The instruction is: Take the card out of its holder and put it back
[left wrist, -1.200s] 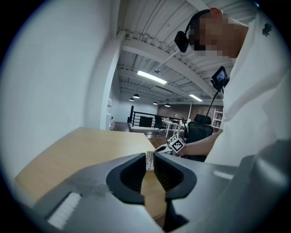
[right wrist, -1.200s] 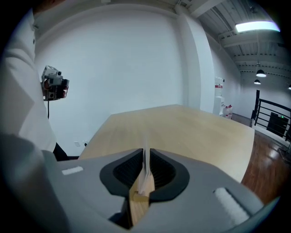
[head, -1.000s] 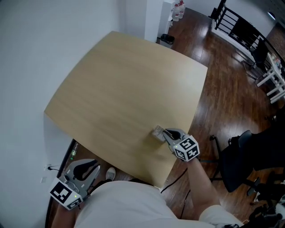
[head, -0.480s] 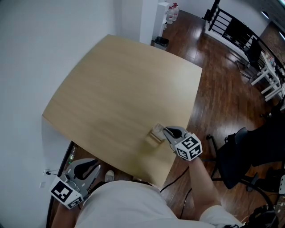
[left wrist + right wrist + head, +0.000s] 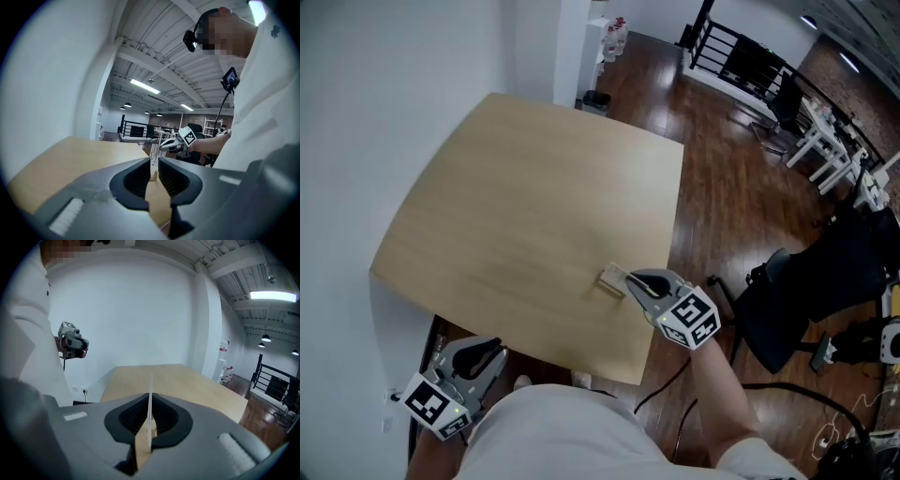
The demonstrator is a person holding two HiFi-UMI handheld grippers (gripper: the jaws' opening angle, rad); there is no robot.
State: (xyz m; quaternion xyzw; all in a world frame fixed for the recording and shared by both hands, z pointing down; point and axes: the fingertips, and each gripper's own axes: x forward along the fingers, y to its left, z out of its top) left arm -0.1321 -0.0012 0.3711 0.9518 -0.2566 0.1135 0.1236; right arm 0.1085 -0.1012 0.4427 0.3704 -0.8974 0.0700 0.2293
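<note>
the right claw (image 5: 630, 281) was clamped on the white card (image 5: 150, 399), held upright and edge-on over the near right part of the wooden worktop (image 5: 516, 206). the small wooden holder (image 5: 153, 176) sat just under the card's lower edge. the left claw (image 5: 492, 356) hung empty off the worktop's near left edge, jaws slightly apart.

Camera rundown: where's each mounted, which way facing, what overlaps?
Head view: person's head, steeply down at the table; left gripper, right gripper, shirt show.
Left gripper view: on the left gripper, facing across the table at the right gripper; own fingers, shirt.
Right gripper view: on the right gripper, facing over the table to the wall; fingers shut on the card.
Shared: table, in all three.
</note>
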